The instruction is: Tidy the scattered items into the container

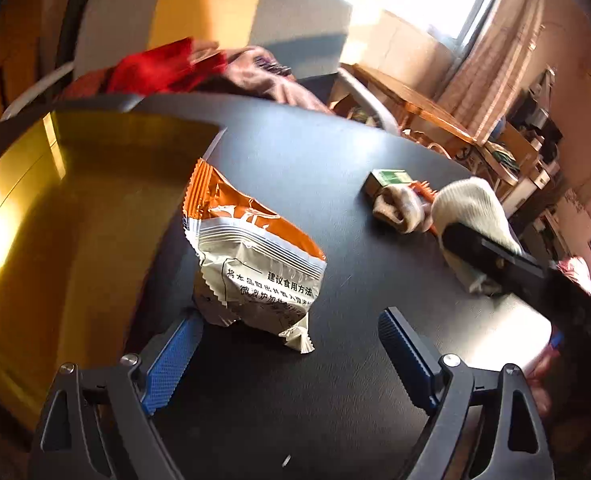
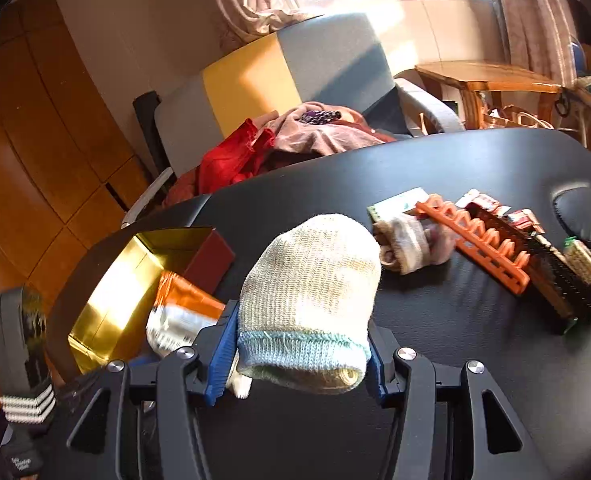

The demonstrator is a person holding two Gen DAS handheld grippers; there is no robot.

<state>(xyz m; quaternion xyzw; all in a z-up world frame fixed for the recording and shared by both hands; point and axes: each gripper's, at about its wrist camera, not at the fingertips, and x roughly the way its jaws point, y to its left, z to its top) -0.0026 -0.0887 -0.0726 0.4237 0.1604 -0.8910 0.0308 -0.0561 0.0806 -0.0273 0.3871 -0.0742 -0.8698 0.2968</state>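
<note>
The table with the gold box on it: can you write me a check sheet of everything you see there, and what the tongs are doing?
Surface: black padded table, sunlit.
Job's things: gold-lined open box; orange-and-white snack packet leaning at its edge; cream knitted sock; rolled beige sock, orange plastic comb, black comb, small green-printed box.
Clutter: red and pink clothes on the grey-and-yellow armchair.
Grippers: left tongs open, packet just ahead; right tongs clamp the cream sock.
Cables: nothing seen.
Surroundings: wooden side table, curtains, bright window.
</note>
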